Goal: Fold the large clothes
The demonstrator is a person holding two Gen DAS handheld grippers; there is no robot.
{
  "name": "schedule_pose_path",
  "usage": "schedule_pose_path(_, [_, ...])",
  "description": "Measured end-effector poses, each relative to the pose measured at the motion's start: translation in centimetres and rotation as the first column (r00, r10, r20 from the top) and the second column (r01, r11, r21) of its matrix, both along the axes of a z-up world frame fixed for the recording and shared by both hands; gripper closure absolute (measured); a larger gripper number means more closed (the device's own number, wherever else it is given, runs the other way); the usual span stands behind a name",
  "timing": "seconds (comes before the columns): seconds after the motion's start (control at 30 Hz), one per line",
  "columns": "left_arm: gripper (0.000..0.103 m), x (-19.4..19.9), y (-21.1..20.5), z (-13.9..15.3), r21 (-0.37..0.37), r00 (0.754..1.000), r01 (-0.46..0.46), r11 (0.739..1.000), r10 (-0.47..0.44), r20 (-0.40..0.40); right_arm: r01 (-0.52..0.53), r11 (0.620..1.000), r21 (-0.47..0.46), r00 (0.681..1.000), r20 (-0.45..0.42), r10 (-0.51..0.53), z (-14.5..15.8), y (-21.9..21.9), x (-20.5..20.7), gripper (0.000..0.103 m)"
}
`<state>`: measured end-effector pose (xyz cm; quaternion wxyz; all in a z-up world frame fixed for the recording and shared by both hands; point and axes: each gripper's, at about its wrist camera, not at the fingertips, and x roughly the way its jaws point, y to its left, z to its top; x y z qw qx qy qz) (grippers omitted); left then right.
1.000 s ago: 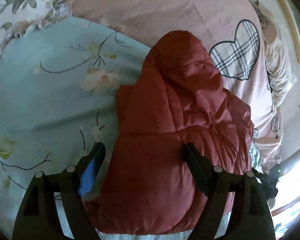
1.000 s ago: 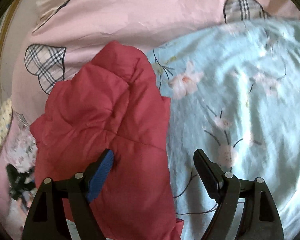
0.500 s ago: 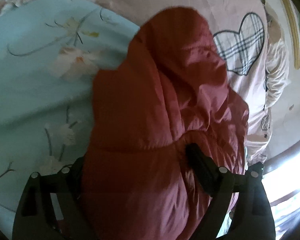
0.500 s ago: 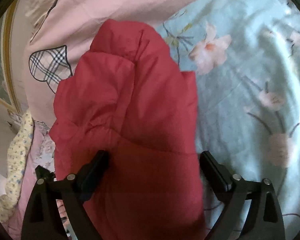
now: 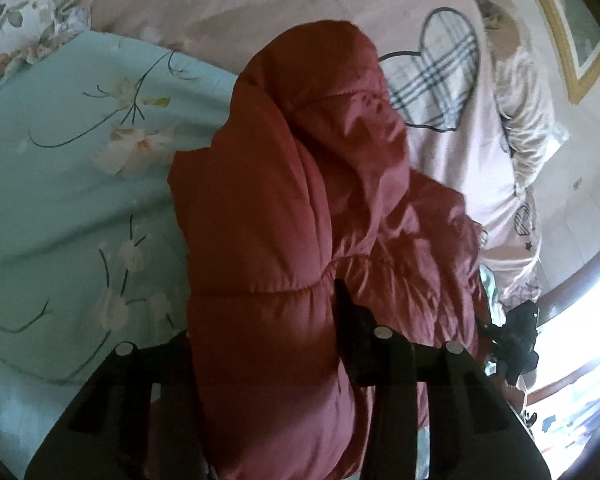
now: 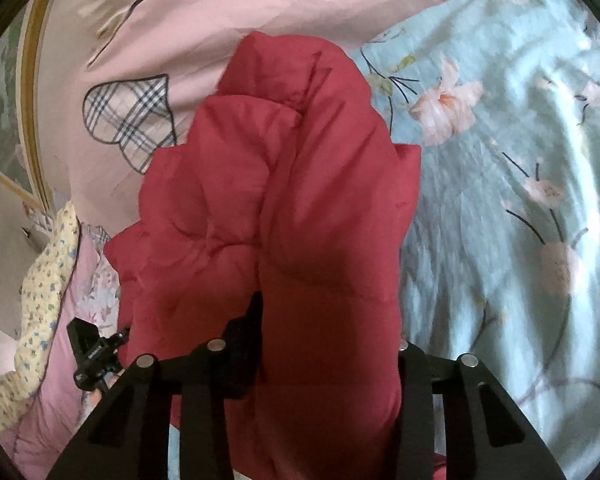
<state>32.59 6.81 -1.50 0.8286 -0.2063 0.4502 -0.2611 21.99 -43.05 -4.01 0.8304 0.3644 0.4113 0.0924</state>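
Note:
A red puffer jacket (image 5: 300, 208) lies bunched on the bed, on the seam between a light blue floral sheet and a pink quilt. My left gripper (image 5: 264, 336) is shut on the near edge of the jacket; thick padding fills the space between its fingers and hides the left finger. In the right wrist view the same jacket (image 6: 300, 200) rises in front of me. My right gripper (image 6: 328, 340) is shut on the jacket's near edge too, with a thick fold squeezed between its fingers.
The light blue floral sheet (image 5: 60, 200) covers the bed on one side and also shows in the right wrist view (image 6: 520, 200). A pink quilt with plaid hearts (image 5: 440, 80) lies behind. A yellow-patterned cloth (image 6: 44, 280) and the other gripper's black tip (image 6: 92, 352) sit at the left.
Both grippers moved onto the jacket's near edge and closed from wide open to clamped on its padding. The jacket's near edge has gathered up between the fingers.

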Motion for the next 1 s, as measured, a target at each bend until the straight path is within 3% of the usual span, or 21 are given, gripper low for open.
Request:
schedule_pose_path(0.33, [0.066, -8.3, 2.8, 1.8, -0.041, 0.999, 0.042, 0.998, -0.042, 0.011, -0.041, 0.999, -0.007, 0.999, 0.013, 0.041, 3.0, 2.0, -7.5, 0.067])
schedule_pose_path(0.63, [0.066, -15.4, 4.9, 2.0, -0.060, 0.997, 0.078, 0.995, -0.078, 0.000, -0.008, 0.996, 0.086, 1.000, -0.003, 0.009, 1.0, 2.4, -15.8, 0.067])
schedule_pose_path(0.83, [0.066, -17.8, 5.6, 1.5, -0.048, 0.996, 0.086, 0.995, -0.087, -0.024, 0.017, 0.992, 0.122, 1.000, 0.003, -0.018, 1.0, 2.7, -18.9, 0.067])
schedule_pose_path(1.0, [0.065, -17.6, 5.6, -0.3, 0.022, 0.998, 0.059, 0.998, -0.058, -0.039, 0.013, 0.995, 0.096, 1.000, -0.004, -0.012, 0.8, 3.2, -19.6, 0.065])
